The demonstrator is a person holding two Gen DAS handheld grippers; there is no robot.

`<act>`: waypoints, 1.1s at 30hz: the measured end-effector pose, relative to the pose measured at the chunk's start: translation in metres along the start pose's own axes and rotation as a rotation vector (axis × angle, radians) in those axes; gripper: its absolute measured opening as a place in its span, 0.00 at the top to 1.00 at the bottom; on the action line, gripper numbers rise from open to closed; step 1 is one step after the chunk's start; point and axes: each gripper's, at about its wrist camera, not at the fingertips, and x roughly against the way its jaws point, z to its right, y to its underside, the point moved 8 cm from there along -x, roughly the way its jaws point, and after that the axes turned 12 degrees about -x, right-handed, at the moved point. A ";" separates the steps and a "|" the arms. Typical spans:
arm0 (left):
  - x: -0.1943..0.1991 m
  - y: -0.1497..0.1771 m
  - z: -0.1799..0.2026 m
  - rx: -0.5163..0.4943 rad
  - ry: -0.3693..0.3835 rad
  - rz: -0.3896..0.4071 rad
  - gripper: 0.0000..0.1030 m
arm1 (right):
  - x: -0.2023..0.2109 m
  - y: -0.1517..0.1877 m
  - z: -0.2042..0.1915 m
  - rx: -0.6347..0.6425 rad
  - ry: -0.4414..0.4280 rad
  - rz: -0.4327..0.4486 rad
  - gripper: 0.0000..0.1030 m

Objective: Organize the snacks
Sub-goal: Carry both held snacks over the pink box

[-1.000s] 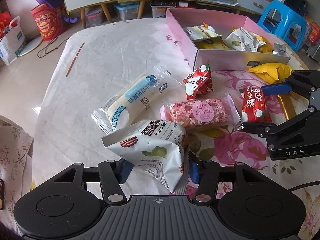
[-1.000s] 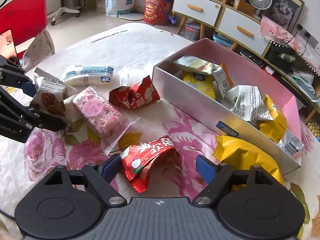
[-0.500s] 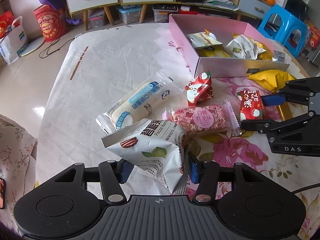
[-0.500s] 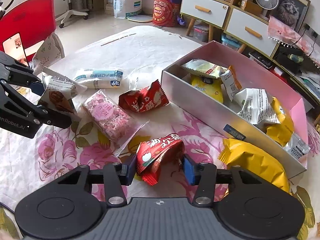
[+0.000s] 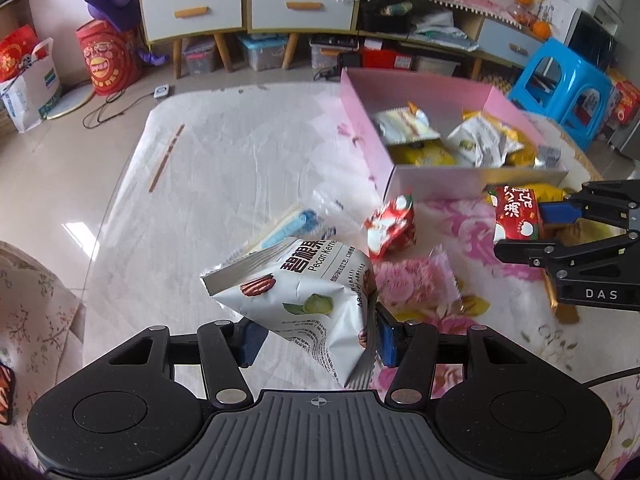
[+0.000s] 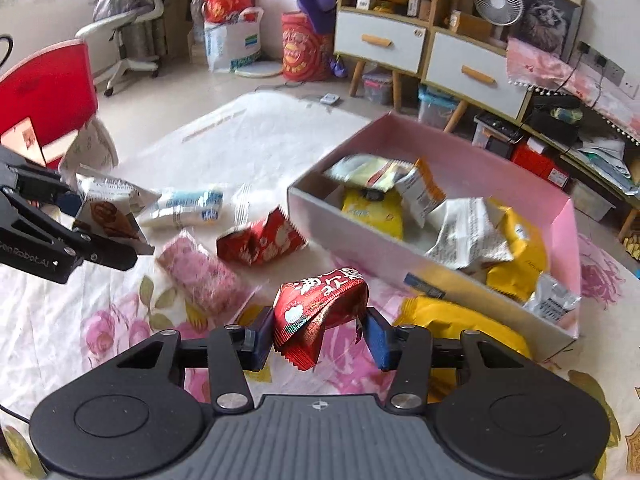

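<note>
Left wrist view: left gripper (image 5: 316, 340) clamps the pecan bag (image 5: 304, 292) above the table; right gripper (image 6: 316, 340) grips the red packet (image 6: 320, 304). Carry step; next, likely release over the pink box (image 6: 500, 168).

Pecan kernel packet (image 5: 308, 284): white, black lettering, brown nut and green kernel print. Held snack pack (image 6: 320, 306): red, white characters. Box (image 6: 472, 168): pink inside, grey-white outside. Tablecloth (image 5: 248, 160): white with pink rose, green leaf print. Bar wrapper (image 6: 200, 276): pink speckled. Chip bag (image 6: 460, 320): yellow. Gripper pads (image 6: 378, 340): blue.
</note>
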 end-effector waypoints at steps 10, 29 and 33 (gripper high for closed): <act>0.005 -0.041 0.006 0.026 -0.009 0.073 0.49 | 0.020 -0.030 0.029 -0.105 0.034 0.111 0.62; -0.057 -0.125 0.059 0.083 0.047 0.161 0.49 | 0.009 -0.048 0.126 -0.436 0.121 0.219 0.59; -0.071 -0.149 0.066 0.068 0.049 0.181 0.49 | -0.011 -0.052 0.139 -0.473 0.141 0.187 0.58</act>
